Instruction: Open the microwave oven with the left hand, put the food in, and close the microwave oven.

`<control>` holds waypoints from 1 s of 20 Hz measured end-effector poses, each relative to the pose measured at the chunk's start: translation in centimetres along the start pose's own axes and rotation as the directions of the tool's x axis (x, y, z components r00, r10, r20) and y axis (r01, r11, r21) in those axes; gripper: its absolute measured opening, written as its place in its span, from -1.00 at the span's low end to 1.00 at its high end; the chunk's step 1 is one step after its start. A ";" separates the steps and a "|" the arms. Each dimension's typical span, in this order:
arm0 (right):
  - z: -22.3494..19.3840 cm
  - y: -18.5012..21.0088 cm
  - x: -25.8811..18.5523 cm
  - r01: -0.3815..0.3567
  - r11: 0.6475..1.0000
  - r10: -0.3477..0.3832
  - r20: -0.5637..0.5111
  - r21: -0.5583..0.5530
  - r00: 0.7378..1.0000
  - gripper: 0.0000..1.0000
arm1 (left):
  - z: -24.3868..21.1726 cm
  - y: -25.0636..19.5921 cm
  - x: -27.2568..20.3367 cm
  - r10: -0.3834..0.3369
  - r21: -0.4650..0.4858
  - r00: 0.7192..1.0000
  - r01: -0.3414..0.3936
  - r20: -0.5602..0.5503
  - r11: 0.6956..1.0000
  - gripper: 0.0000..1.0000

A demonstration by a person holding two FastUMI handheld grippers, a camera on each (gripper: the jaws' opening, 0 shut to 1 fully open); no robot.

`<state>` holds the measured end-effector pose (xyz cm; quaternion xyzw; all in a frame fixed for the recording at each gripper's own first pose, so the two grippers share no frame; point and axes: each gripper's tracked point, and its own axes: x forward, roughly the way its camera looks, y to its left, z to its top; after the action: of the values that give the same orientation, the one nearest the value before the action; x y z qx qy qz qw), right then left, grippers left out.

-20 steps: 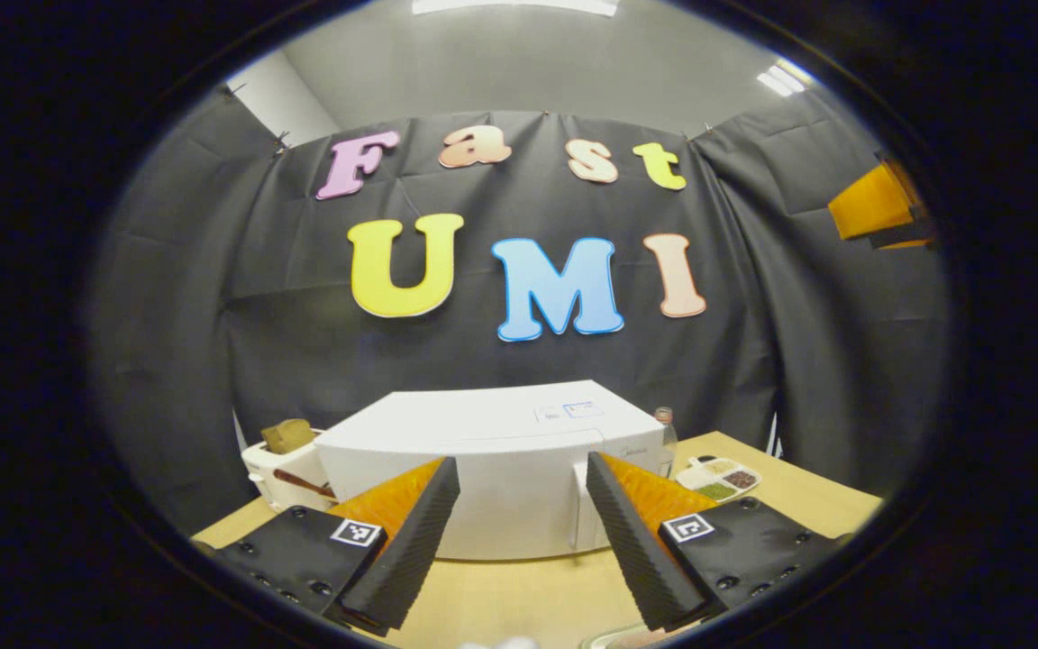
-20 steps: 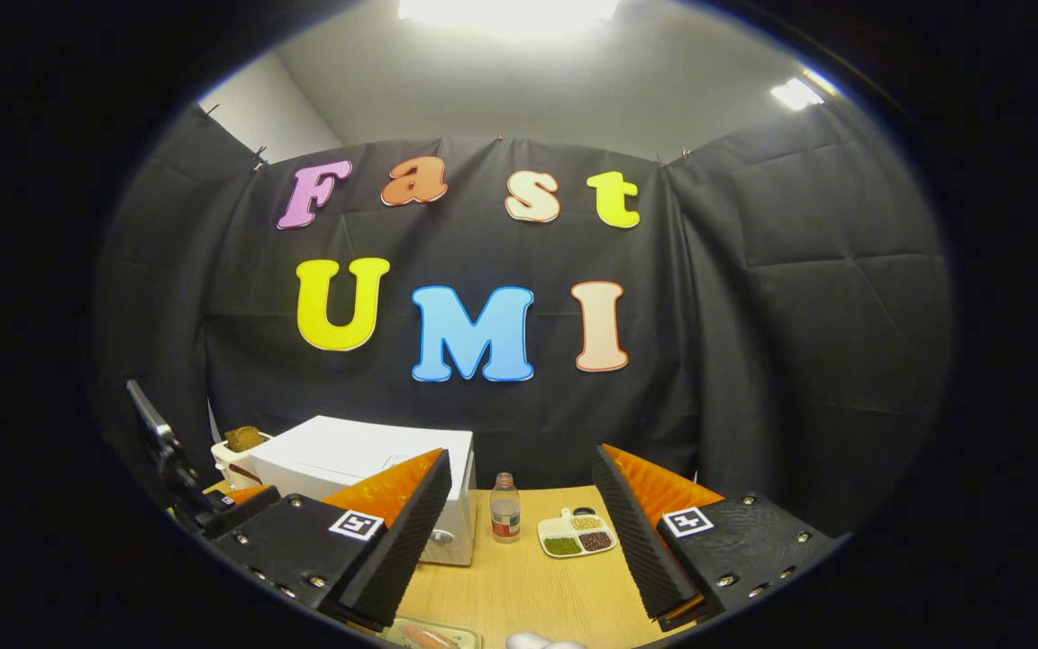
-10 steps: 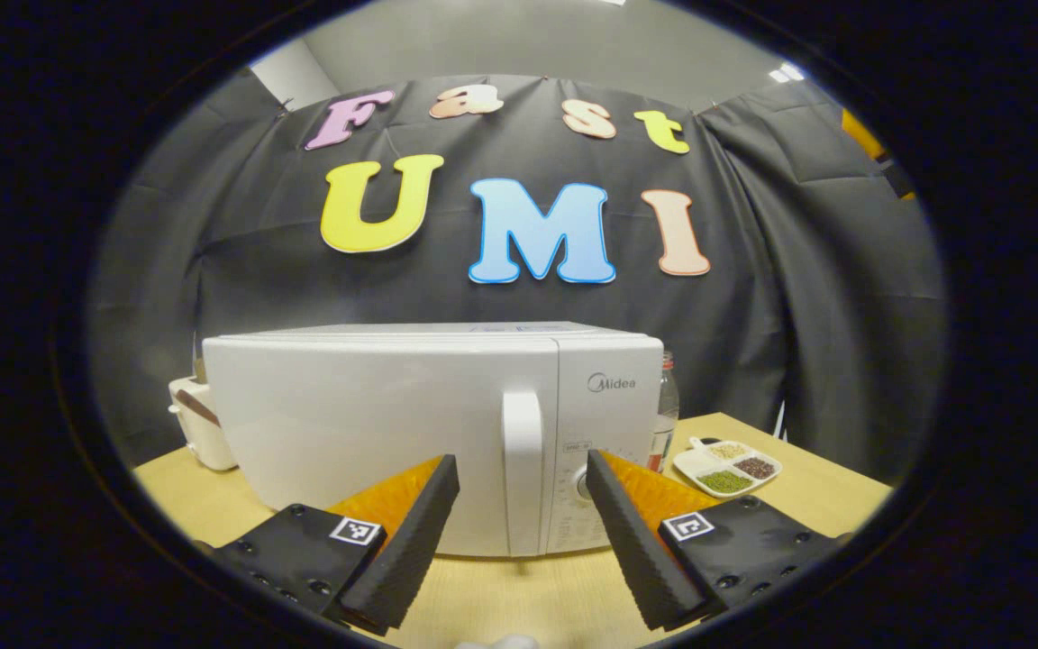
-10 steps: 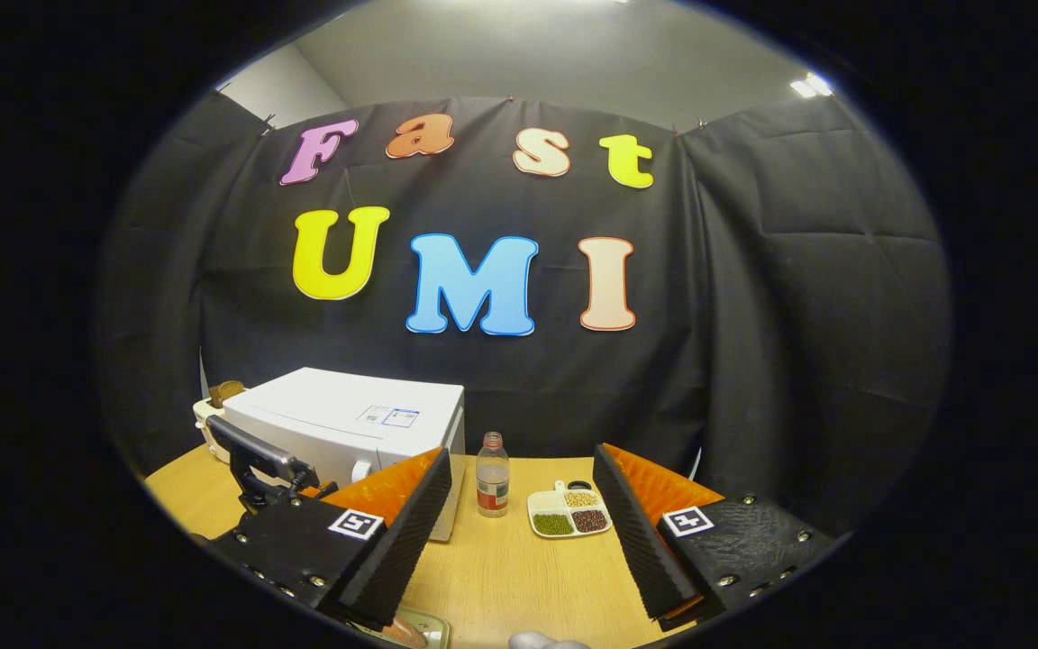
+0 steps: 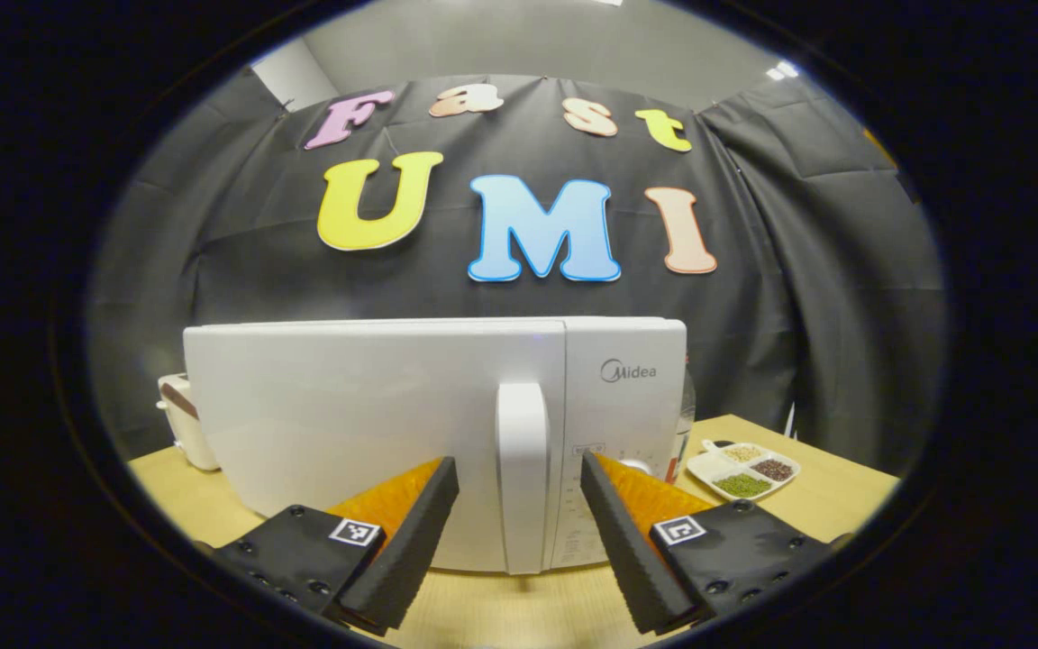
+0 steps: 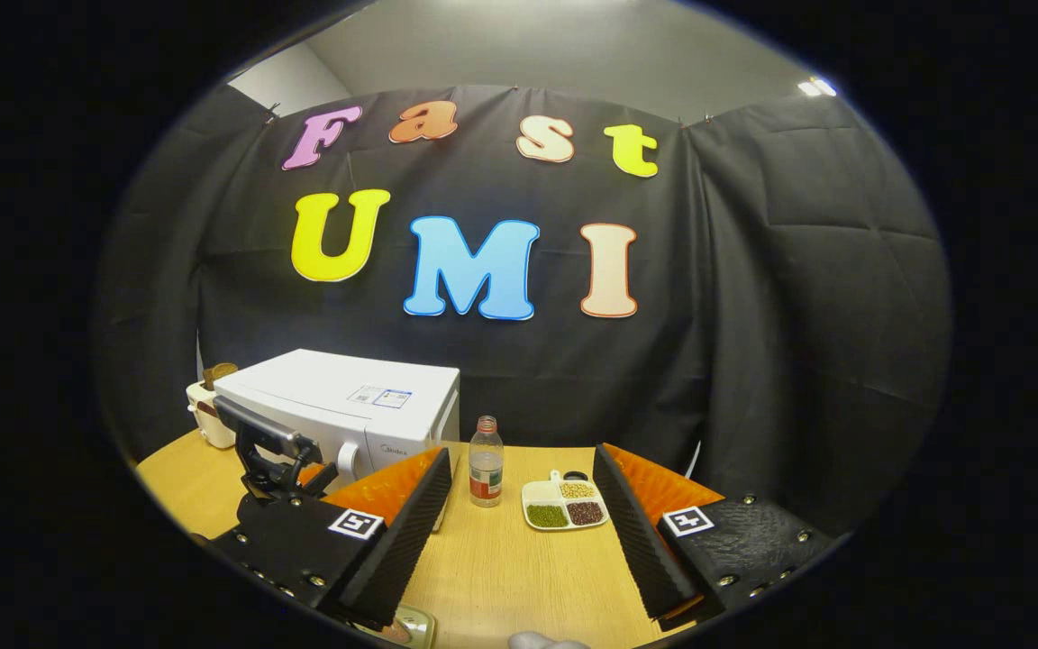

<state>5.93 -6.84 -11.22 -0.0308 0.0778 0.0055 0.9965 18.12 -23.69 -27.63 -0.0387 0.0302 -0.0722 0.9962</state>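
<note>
The white microwave [image 5: 366, 433] stands on the wooden table with its door closed. Its upright handle [image 5: 523, 487] rises in the gap between my left gripper's fingers, a little beyond their tips. My left gripper [image 5: 516, 469] is open and level with the door. In the right gripper view the microwave [image 6: 348, 406] sits at the left, with the left gripper [image 6: 280, 464] in front of its door. My right gripper [image 6: 519, 464] is open above the table and holds nothing. A corner of a small food tray [image 6: 413, 627] shows under its left finger.
A small bottle [image 6: 485, 461] and a white divided dish of beans [image 6: 564, 505] stand to the right of the microwave; the dish [image 5: 744, 464] is also in the left gripper view. A white toaster [image 5: 178, 424] sits left of the microwave.
My left gripper has come down and moved closer to the microwave door, so the handle now lies between its fingers. The right gripper has dipped slightly toward the table.
</note>
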 end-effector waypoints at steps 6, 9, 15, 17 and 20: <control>-0.5 0.3 0.0 -0.011 1.000 0.011 -0.006 -0.010 1.000 0.94 | -0.2 0.2 0.2 0.004 -0.008 1.000 -0.004 -0.007 1.000 -0.23; -0.9 0.2 0.1 -0.015 1.000 0.015 -0.014 -0.008 1.000 0.93 | -0.1 0.4 0.0 0.018 -0.010 1.000 -0.018 -0.003 1.000 -0.40; -1.7 0.0 -0.1 -0.020 1.000 0.019 -0.029 -0.011 0.999 0.94 | 0.0 0.6 0.1 0.008 -0.022 1.000 -0.008 -0.006 1.000 -0.57; -1.9 0.1 -0.2 -0.026 1.000 0.025 -0.034 -0.013 0.999 0.94 | -0.1 0.6 0.0 0.008 -0.029 1.000 -0.008 -0.010 1.000 -0.55; -1.9 0.2 -0.6 -0.040 0.999 0.039 -0.031 -0.016 0.999 0.94 | -0.1 0.6 0.0 0.000 -0.052 1.000 -0.001 -0.022 0.999 -0.55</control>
<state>5.09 -6.74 -12.97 -0.0376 0.0936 0.0252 0.9946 18.17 -23.07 -27.82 -0.0639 0.0433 -0.0716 0.9944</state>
